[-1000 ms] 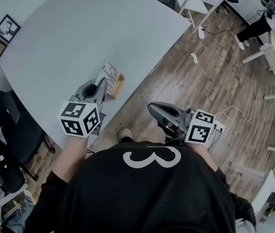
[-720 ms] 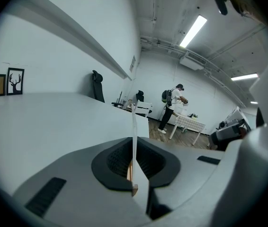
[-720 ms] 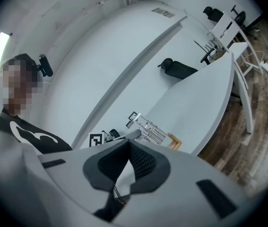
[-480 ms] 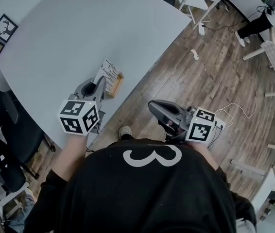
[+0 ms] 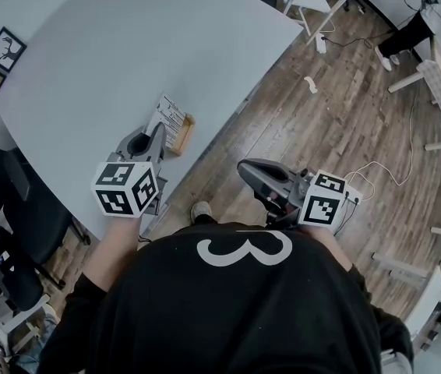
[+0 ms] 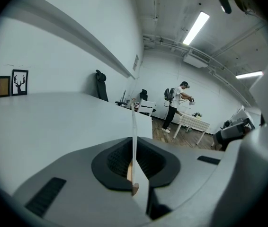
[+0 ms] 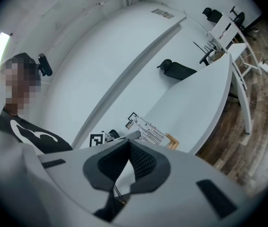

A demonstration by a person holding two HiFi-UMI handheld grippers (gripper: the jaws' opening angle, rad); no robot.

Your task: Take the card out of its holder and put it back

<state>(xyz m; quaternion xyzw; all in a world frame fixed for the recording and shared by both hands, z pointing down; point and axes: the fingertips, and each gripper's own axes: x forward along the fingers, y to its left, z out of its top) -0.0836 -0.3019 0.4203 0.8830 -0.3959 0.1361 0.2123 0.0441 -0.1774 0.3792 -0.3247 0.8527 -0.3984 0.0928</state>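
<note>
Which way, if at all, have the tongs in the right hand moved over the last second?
No. The right tongs sit just as far to the right of the shoe as before.

Card [image 5: 170, 117]: print too small to read in the head view; edge-on in the left gripper view, face unseen.
Holder [image 5: 184, 134]: partly hidden behind the card.
Distant person [image 6: 175, 104]: too small to tell what is held.

One big white mark shows on the black shirt [image 5: 244, 249], reading as a 3 from the head view. The card [image 5: 171, 120] carries rows of fine print, too small to read. Left cube [image 5: 125, 189] and right cube [image 5: 322, 202]: square coded markers, no letters.
</note>
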